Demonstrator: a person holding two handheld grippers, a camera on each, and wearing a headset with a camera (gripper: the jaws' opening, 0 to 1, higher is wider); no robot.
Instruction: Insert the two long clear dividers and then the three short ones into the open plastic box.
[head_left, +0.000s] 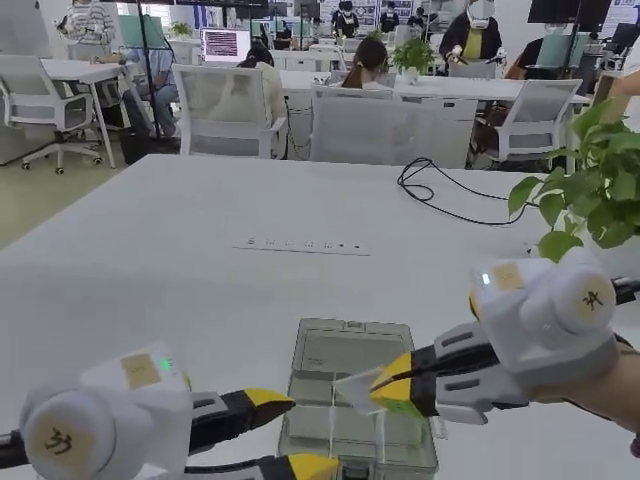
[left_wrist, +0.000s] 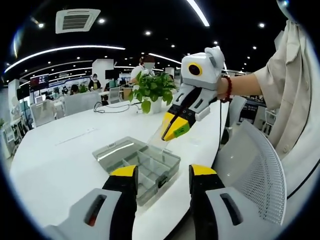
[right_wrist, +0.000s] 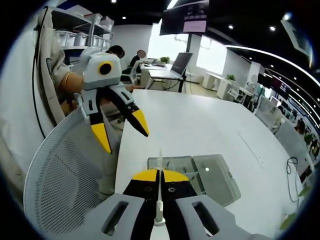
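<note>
Divider (head_left: 355, 388) pinched in R gripper (head_left: 385, 383), just above box (head_left: 412, 450) — prob. a short one — next needs lowering straight into slot beneath tips; L gripper (head_left: 297, 432) wide, idle.

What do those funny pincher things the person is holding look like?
The left gripper and the right gripper each have a chunky white body, a round end cap with a black mark on it, and a tan square sticker. Their fingers are black with yellow tips. The person wears a beige sleeve and a red bead bracelet.
</note>
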